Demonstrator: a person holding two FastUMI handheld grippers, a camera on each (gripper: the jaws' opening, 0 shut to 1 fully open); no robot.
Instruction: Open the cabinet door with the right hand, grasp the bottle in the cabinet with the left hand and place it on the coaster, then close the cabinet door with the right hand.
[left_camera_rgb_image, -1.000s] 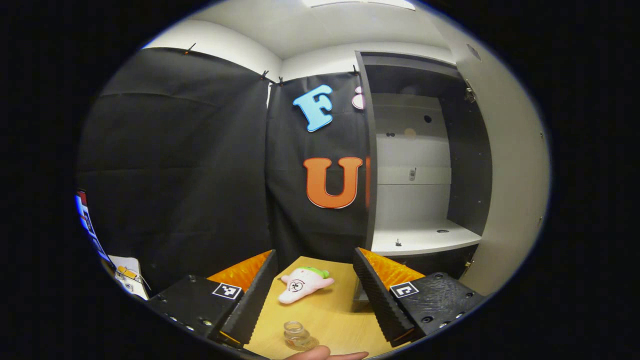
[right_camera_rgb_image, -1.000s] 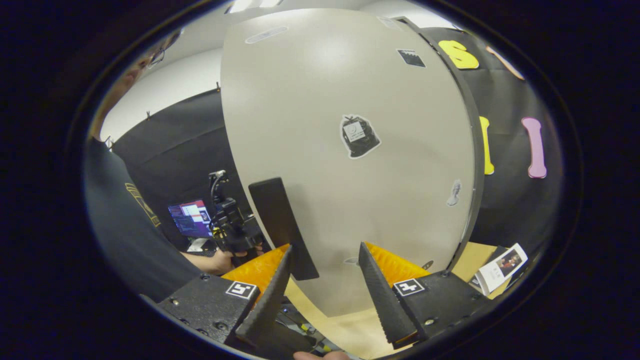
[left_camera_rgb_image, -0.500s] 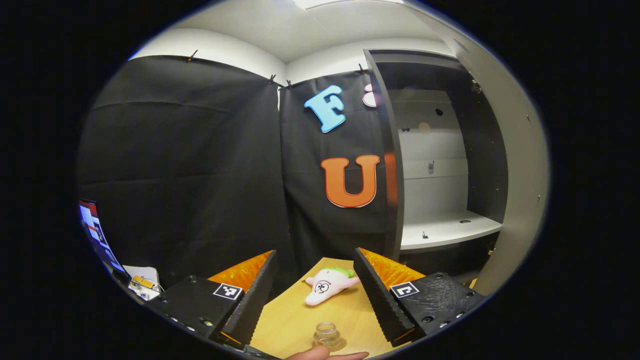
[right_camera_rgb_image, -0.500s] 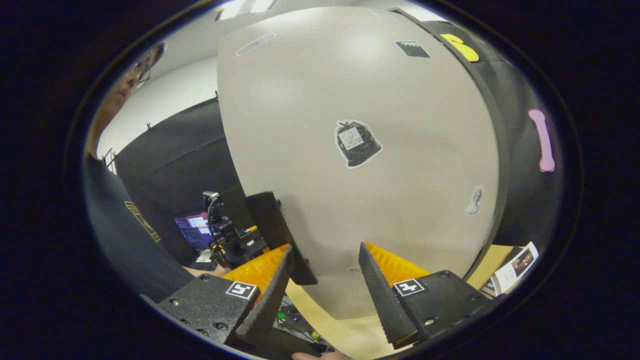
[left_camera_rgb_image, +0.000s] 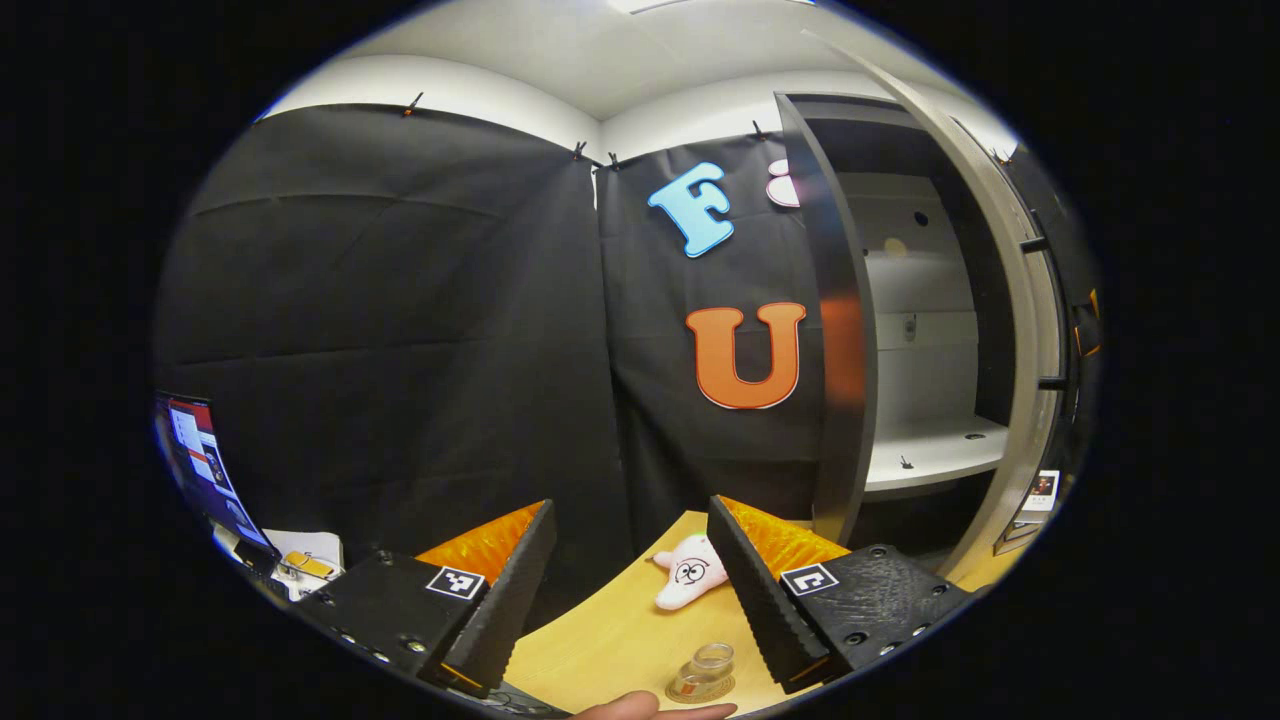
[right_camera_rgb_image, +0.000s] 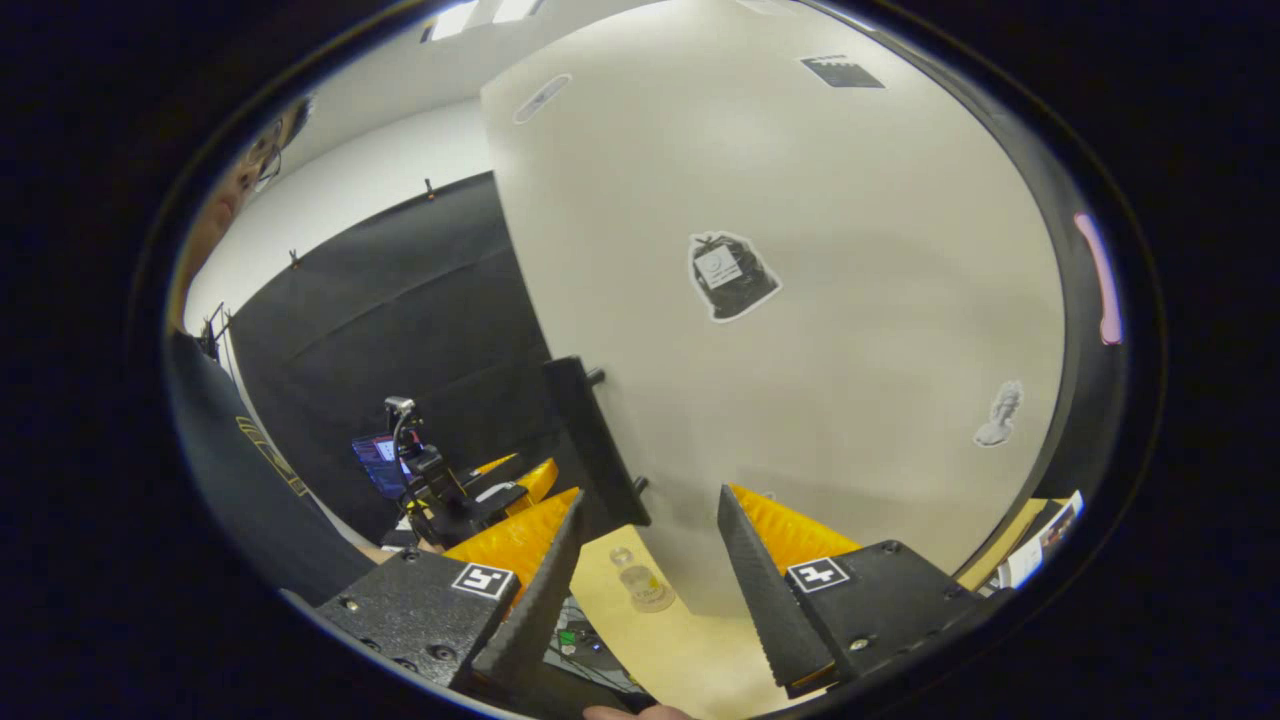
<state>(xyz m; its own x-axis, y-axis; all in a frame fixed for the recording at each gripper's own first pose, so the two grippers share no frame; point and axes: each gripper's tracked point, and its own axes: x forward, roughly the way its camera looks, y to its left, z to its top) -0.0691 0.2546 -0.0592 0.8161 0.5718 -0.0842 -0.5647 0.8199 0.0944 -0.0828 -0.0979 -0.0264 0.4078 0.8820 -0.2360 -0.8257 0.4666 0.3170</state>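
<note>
From where I sit, the cabinet door (right_camera_rgb_image: 800, 330) has swung much further toward shut over the last second: in the left gripper view only a narrow slice of the cabinet's (left_camera_rgb_image: 925, 330) white shelf (left_camera_rgb_image: 935, 455) is visible past the door's edge, where a second ago the whole opening was in sight. I judge the closing step is nearly done and a last push should finish it.

The bottle (left_camera_rgb_image: 706, 670), a small clear glass jar with a wide mouth, stands on the round, flat coaster (left_camera_rgb_image: 700, 692) near the front edge of the counter (left_camera_rgb_image: 610, 640), so I take the placing as done. In the right gripper view the jar stands on the counter just past the door's lower corner.

The left hand-held gripper (left_camera_rgb_image: 628, 590) hangs over the counter with its ribbed fingers apart and nothing between them. The right hand-held gripper (right_camera_rgb_image: 648, 590) is also spread wide, close to the door's smooth, matte, pale face, with the dark bar handle (right_camera_rgb_image: 597, 445) beside its left finger; I cannot tell whether a finger touches the door.

A soft plush toy (left_camera_rgb_image: 690, 580) lies on the wood-grain counter near the cabinet.
</note>
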